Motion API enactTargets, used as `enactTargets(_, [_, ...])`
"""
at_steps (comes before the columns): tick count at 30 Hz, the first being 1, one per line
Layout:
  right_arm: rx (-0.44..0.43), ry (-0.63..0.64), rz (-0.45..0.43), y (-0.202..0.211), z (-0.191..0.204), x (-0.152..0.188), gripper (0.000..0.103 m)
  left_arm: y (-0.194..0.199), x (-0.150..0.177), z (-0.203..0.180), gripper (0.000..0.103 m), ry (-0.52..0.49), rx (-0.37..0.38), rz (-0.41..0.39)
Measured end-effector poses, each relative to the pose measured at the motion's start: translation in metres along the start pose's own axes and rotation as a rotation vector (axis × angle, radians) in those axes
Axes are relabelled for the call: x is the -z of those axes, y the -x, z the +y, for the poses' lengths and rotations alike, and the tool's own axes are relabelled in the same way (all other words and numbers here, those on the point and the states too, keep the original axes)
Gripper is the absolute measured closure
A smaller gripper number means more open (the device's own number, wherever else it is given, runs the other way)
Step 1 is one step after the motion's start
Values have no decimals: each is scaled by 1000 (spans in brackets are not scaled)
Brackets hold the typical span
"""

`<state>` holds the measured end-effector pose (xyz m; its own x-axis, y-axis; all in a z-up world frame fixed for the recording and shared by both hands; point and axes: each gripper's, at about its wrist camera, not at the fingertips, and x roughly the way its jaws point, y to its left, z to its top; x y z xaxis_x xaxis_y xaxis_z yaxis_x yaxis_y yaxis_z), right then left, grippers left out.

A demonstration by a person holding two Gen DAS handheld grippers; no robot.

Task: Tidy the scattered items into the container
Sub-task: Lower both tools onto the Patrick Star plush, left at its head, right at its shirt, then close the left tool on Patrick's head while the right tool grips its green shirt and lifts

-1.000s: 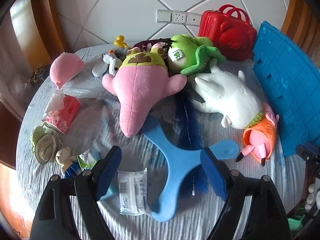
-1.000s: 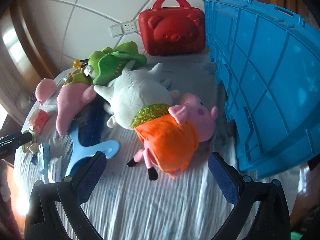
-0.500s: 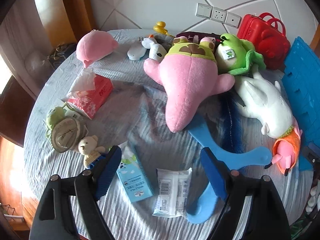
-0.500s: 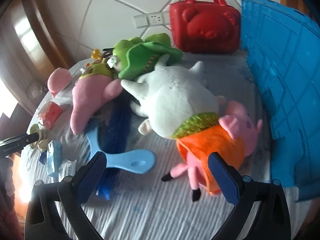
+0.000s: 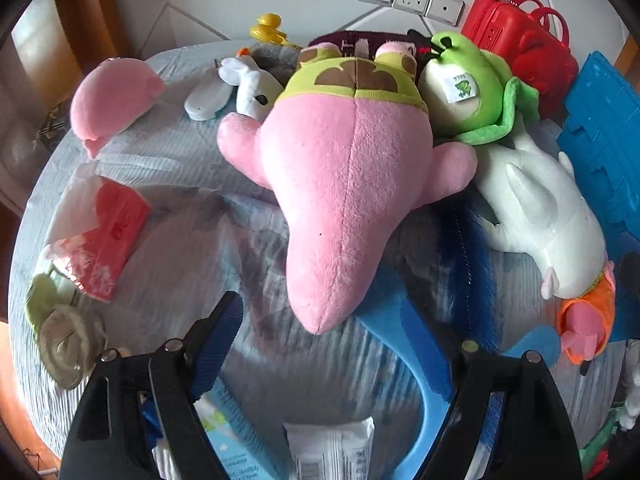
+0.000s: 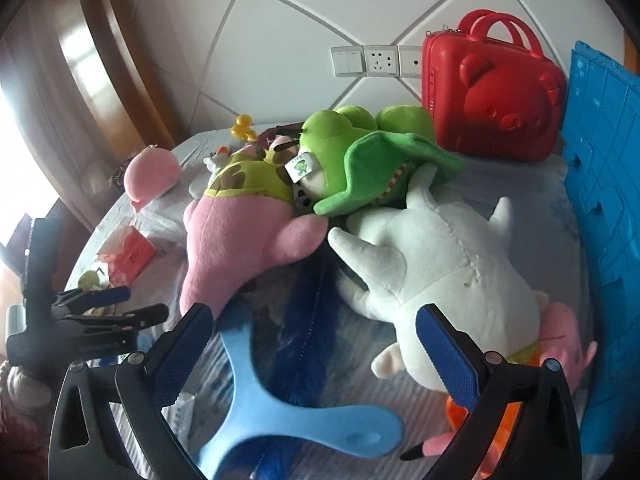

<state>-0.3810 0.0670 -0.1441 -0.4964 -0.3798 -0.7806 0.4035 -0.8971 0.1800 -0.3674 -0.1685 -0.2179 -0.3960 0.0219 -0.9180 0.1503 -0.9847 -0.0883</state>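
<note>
Both claws swung left from blue crate [image 6: 600, 216], toys outside it.

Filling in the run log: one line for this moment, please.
left hand-held gripper: open, empty | right hand-held gripper: open, empty | pink plush, white plush: on table | blue crate: at right

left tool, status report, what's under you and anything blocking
Left tool open, empty, over pink plush. Right tool open, empty, above blue boomerang. Blue crate at right; white plush lies between.
</note>
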Motion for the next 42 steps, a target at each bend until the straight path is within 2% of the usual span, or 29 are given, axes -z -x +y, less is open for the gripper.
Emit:
enactTargets(4, [22, -22, 16, -20, -2, -1, 0, -48, -13, -4, 22, -30, 2, 51])
enactTargets(7, [38, -36, 35, -32, -6, -2, 0, -69, -19, -2, 22, -18, 17, 61])
enactTargets(9, [48, -32, 48, -39, -5, -2, 0, -72, -22, 1, 23, -8, 46, 42])
enactTargets(10, [53, -27, 55, -43, -5, -3, 0, -72, -23, 3, 34, -3, 65, 39])
enactTargets(13, [64, -24, 69, -53, -1, -7, 0, -71, -25, 8, 43, 8, 106, 36])
enactTargets(18, [59, -9, 78, -62, 14, -15, 0, -48, -17, 30, 47, -15, 82, 22])
enactTargets(23, [-4, 24, 64, -66, 42, -26, 0, -19, 5, 76, 47, -34, 54, 50])
enactTargets(28, [-123, 53, 88, -90, 81, -41, 1, -11, 21, 106, 47, -32, 66, 81])
enactTargets(30, [-162, 66, 103, -104, 97, -48, 4, -12, 21, 107, 47, -32, 77, 77])
enactTargets(34, [-183, 86, 105, -135, 119, -65, 5, -15, 21, 107, 47, -36, 99, 70])
enactTargets(38, [-205, 49, 85, -163, 118, -79, 18, -19, 21, 104, 45, -57, 106, 58])
enactTargets(42, [-237, -14, 65, -187, 106, -86, 18, -25, 21, 106, 41, -73, 128, 42])
